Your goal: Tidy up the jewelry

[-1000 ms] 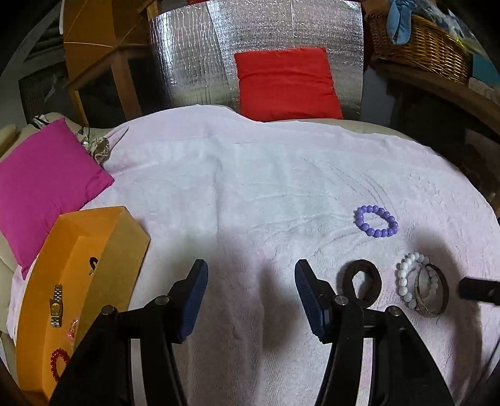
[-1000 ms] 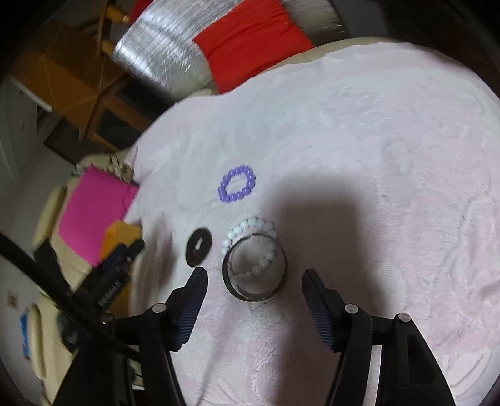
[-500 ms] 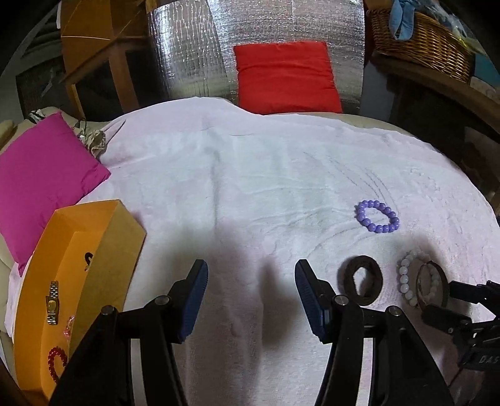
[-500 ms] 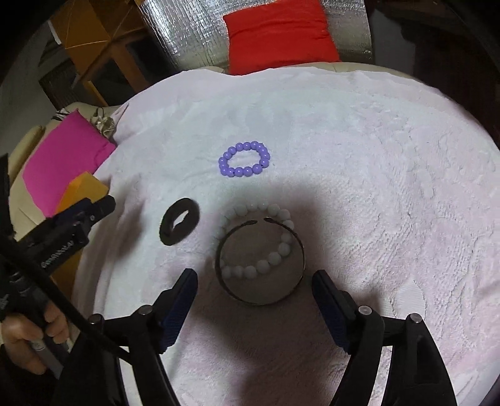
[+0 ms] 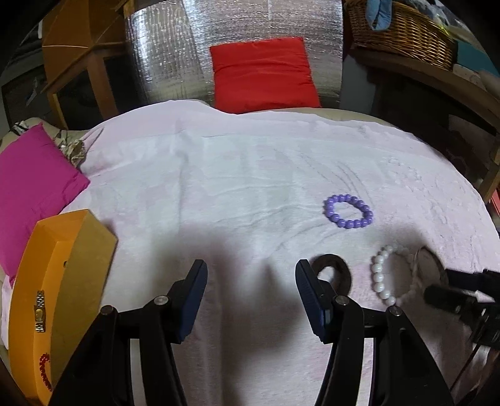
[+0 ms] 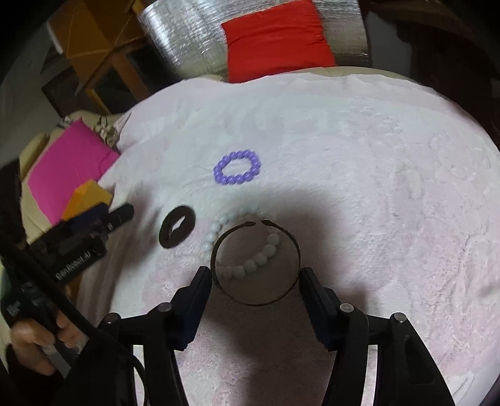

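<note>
A dark metal bangle [image 6: 256, 302] lies on the pink towel [image 6: 375, 187], overlapping a white bead bracelet [image 6: 250, 265]. My right gripper [image 6: 255, 274] straddles the bangle; its jaws are closing, and the blue pads meet the bangle's left and right sides. A black ring-shaped piece [image 6: 176, 226] and a purple bead bracelet [image 6: 237, 167] lie beyond. My left gripper [image 5: 251, 281] hangs open over bare towel, with the black ring [image 5: 336, 274] just right of its right finger. At the left stands an orange box [image 5: 62, 281] holding a watch [image 5: 40, 310] and a red bracelet [image 5: 45, 374].
A magenta cushion [image 5: 31, 187] lies at the towel's left edge and a red cushion [image 5: 265, 71] at the far edge, against silver foil. A wicker basket [image 5: 400, 28] sits on a shelf at the back right. A person's hand [image 6: 31, 343] holds the left gripper's handle.
The right gripper's jaws widened, came forward around the bangle, then narrowed onto its sides. The left gripper drifted a little closer to the towel; its jaws stayed as they were.
</note>
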`<state>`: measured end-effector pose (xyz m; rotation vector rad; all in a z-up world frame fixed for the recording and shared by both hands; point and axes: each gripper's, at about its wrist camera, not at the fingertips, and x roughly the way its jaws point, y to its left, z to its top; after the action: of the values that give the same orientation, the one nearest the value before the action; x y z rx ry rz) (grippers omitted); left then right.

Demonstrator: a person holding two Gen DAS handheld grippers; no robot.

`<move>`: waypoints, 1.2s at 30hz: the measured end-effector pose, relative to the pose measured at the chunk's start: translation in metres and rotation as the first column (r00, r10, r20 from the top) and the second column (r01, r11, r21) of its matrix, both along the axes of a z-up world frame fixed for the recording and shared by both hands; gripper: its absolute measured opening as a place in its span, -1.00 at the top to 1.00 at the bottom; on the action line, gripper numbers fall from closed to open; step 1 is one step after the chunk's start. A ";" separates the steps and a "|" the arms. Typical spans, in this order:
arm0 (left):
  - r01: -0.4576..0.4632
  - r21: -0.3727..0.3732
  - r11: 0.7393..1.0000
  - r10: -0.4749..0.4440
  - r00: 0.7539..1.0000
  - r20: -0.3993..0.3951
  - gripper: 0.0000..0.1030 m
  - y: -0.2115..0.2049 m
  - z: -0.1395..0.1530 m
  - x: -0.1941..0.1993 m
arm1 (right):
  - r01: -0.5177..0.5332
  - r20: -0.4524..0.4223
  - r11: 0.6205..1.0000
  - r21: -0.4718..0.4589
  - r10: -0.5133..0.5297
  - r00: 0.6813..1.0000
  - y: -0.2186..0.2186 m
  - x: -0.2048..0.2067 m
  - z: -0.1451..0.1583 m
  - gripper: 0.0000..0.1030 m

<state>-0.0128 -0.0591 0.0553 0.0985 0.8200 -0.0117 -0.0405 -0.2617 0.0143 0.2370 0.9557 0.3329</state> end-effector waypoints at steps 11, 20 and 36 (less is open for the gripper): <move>0.046 0.042 0.998 -0.045 0.999 -0.022 -0.33 -0.025 -0.008 0.011 | 0.171 -0.025 0.984 0.060 -0.169 0.985 -0.055 0.002 0.005 -0.19; 0.090 -0.001 0.996 -0.089 0.994 -0.057 -0.34 -0.030 -0.015 0.011 | 0.192 -0.014 0.977 0.096 -0.191 0.981 -0.063 -0.001 0.010 -0.19; 0.119 -0.111 0.987 -0.133 0.983 -0.130 -0.46 -0.031 -0.042 0.025 | 0.188 -0.015 0.975 0.116 -0.187 0.982 -0.057 0.002 0.010 -0.19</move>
<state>0.0126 -0.0904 0.0138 0.0529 0.9482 -0.1816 -0.0385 -0.3186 0.0245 0.4327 0.9107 0.2151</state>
